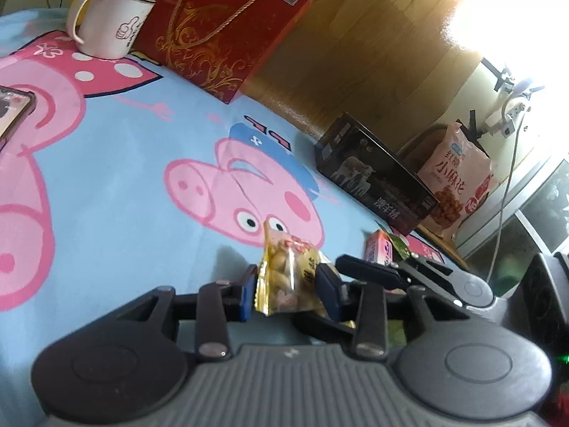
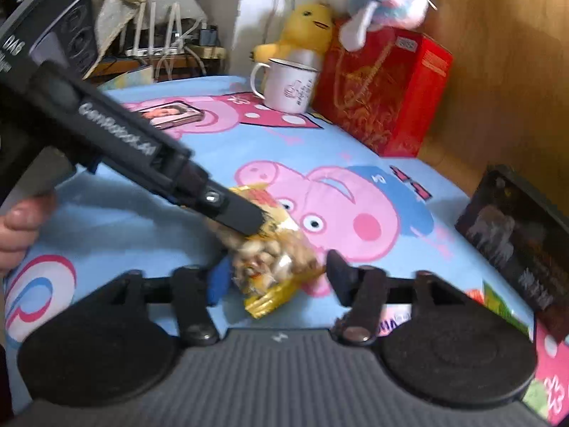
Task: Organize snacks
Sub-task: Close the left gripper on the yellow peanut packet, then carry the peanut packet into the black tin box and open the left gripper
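Note:
A small yellow packet of nuts (image 1: 290,277) stands between the blue pads of my left gripper (image 1: 288,290), which is shut on it above the blue cartoon cloth. In the right wrist view the same packet (image 2: 265,249) lies between the fingers of my right gripper (image 2: 275,277), which is open around its lower end. The left gripper (image 2: 227,210) reaches in from the upper left and clamps the packet's top. A small pink carton (image 1: 378,249) stands behind the right gripper's finger. A pink snack bag (image 1: 458,185) leans at the far right.
A black box (image 1: 377,178) lies at the cloth's right edge. A red gift box (image 2: 384,89), a white mug (image 2: 288,85), plush toys (image 2: 309,25) and a phone (image 2: 170,114) sit at the back. A wooden wall (image 2: 498,71) borders the right side.

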{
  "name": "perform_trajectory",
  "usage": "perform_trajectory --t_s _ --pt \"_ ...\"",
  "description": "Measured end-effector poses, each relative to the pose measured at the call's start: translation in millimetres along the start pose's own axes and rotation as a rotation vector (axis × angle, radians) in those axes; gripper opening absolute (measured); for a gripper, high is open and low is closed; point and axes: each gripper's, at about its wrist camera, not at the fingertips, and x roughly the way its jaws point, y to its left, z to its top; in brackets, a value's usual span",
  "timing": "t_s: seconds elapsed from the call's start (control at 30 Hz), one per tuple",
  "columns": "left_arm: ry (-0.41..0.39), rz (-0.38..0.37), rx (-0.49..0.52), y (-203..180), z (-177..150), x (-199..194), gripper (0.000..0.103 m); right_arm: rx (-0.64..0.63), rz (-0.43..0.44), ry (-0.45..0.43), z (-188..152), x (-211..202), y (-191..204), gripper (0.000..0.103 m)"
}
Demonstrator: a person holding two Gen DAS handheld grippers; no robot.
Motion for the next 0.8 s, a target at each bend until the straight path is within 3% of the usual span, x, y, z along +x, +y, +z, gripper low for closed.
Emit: perform_trajectory --t_s 0.1,0.13,0.17,0.27,0.47,0.8 --pt "0.002 0.001 0.002 0 0 1 0.037 0.080 0.048 0.016 -1 -1 -10 0.065" --pt "0.004 -0.002 0.000 0 0 2 0.035 0.085 0.056 0.018 -1 -2 -11 0.059" --pt "0.003 -0.001 -0.005 -1 0 2 0.035 0.082 0.065 0.022 -1 -2 -9 0.045" --pt "-0.005 -0.003 -0.002 -7 1 1 0.034 0.098 0.076 0.008 -1 -5 -5 0.036" --pt "-0.017 -0.017 0.052 -33 18 8 0.034 0.141 0.031 -0.074 -3 -20 -16 0.034" --pt "-0.037 -0.102 0.256 -128 83 88 0.034 0.251 -0.207 -0.213 2 -57 -98 0.034"
